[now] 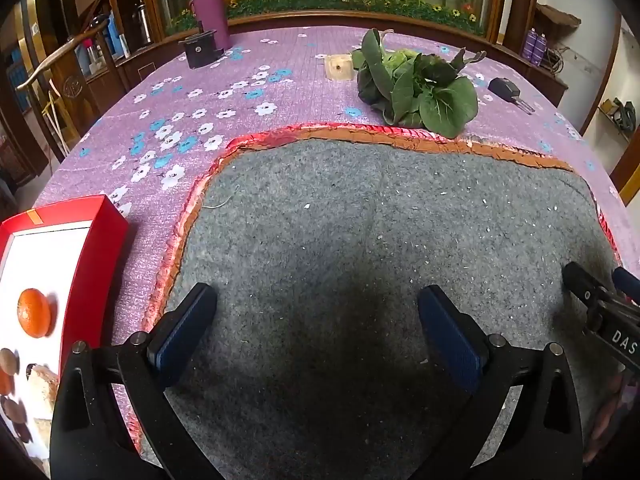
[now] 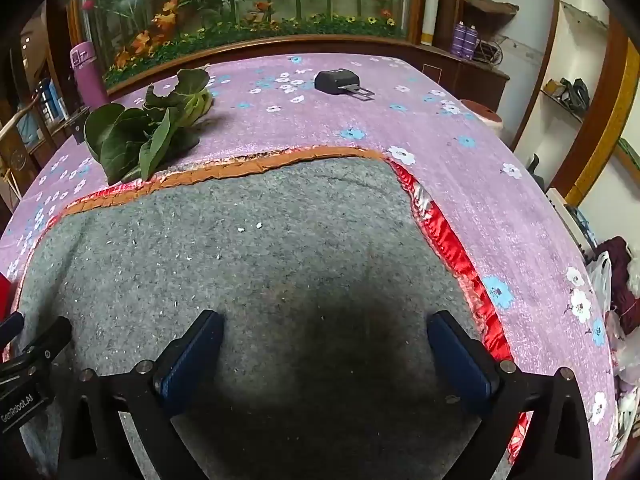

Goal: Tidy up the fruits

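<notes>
A: Looking through the left wrist view first, we have the left gripper (image 1: 316,324) hanging over the grey mat (image 1: 360,240) with its jaws spread wide and nothing between them.

B: And the fruit? We spot an orange (image 1: 34,313) inside the red box (image 1: 102,240) at the far left edge, lying on its white lining beside some brown round pieces we cannot identify. Boxed like that, it seems parked for sorting.

A: The leafy greens (image 1: 416,88) lie beyond the mat on the floral purple tablecloth (image 1: 200,112), well apart from us. Any writing?

B: We read "DAS" on the right gripper (image 1: 600,304) poking in at the right edge. The purple flask (image 1: 208,0) carries a label too small to read.

A: Switching to the right wrist view, we see its jaws released as well, empty over the same mat, probably staged centrally for an easy reach.

B: No fruit here. We read "GenRobot.AI" on the other tool's body at lower left. A black device (image 2: 338,82) rests far back.
</notes>
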Demonstrator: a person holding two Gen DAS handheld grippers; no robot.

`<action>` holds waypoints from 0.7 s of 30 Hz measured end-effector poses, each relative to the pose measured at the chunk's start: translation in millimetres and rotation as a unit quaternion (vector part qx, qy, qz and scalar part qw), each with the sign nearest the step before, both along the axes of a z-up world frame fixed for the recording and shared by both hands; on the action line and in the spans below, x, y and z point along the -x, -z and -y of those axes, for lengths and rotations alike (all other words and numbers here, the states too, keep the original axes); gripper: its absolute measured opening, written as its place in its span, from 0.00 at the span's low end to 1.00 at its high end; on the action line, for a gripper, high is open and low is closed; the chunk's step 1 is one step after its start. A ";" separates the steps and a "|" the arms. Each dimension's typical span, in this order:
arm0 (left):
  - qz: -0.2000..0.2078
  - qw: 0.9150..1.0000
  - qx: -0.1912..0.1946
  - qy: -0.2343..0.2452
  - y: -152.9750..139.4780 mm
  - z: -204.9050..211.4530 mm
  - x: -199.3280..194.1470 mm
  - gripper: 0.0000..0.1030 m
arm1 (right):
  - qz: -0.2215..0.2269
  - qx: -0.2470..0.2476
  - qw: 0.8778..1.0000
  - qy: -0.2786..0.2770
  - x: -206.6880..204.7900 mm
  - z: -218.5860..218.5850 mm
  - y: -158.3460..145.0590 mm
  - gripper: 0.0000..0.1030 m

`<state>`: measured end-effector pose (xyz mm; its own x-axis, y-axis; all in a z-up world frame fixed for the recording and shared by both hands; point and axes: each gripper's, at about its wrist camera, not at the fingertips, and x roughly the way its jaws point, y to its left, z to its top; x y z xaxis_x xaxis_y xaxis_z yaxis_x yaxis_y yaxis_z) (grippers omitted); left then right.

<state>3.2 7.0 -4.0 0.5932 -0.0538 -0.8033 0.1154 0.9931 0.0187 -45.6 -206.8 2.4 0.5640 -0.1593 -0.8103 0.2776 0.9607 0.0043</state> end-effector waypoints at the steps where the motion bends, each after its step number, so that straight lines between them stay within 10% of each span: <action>1: 0.000 1.000 0.000 0.000 0.0 0.0 0.4 1.00 | -0.001 -0.005 1.000 -0.001 0.1 -0.5 0.2 1.00; 21: -0.002 1.000 0.001 0.000 -1.5 -0.7 -0.8 1.00 | 0.014 0.009 0.995 -0.096 16.4 1.1 2.1 1.00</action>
